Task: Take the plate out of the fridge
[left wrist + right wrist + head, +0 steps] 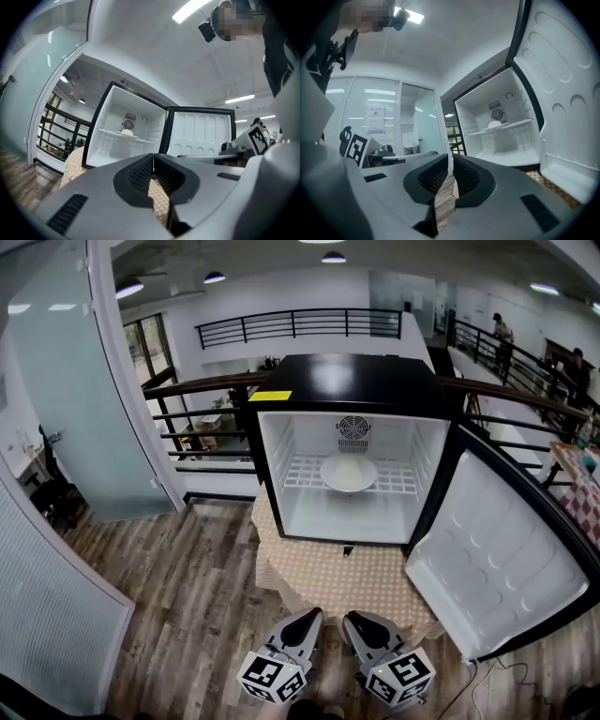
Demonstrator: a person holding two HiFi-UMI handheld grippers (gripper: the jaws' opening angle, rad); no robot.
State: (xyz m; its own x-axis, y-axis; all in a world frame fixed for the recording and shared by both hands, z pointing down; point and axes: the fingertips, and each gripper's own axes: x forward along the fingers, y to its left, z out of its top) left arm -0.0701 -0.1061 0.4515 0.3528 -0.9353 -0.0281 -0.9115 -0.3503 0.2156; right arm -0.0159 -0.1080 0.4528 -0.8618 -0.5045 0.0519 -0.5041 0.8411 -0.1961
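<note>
Wood floor (187, 596) all round; fridge (356, 390) on clothed table (319, 582), door (497, 559) swung wide at fridge's right. Mid wire shelf (403, 486) inside fridge: plate (348, 473). Low before fridge, well apart from plate: left gripper (309, 615), right gripper (354, 619). Gripper views alone tell: both jaw pairs closed to slit, nothing held. Head view alone shows plate centred on shelf. Risk, likely: unopened tips shove plate toward fridge's back; thin rim slips pinch.

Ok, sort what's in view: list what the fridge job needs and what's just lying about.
Job:
plate, on the shelf
fridge, its door open
left gripper and right gripper, jaws together, empty

Lying about:
cloth under the fridge
yellow label on its top
railing
chair at the left
</note>
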